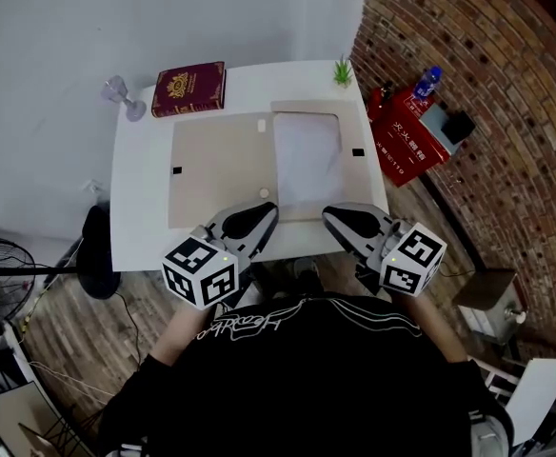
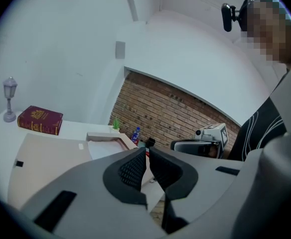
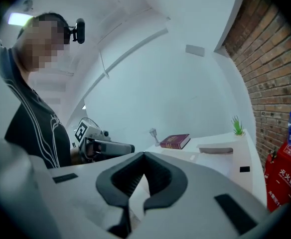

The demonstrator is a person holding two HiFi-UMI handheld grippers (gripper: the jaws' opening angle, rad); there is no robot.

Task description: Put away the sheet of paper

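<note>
**Item:** sheet of paper (image 1: 307, 155), white.

**Location:** it lies flat on the right leaf of an open beige folder (image 1: 216, 165) on the white tabletop (image 1: 140, 208). It is just ahead of both tongs and nearer the right pair.

**Orientation:** the long axis runs straight away from the tongs toward the far tabletop edge, and a short edge faces them.

**Placement, judged:** the sheet is squared inside the leaf so that the bare left leaf can fold over it.

**Left tongs** (image 1: 267, 209): clenched, tips touching, nothing between them. They sit at the near tabletop edge and aim toward the folder's middle.

**Right tongs** (image 1: 330, 213): clenched and empty, just short of the sheet's near edge.

**Hold, judged:** both pairs are clear of the paper. The sheet looks seated, so the left leaf seems the next thing to handle.

**Also present:** a red book (image 1: 189, 89), far beyond the left tongs.
</note>
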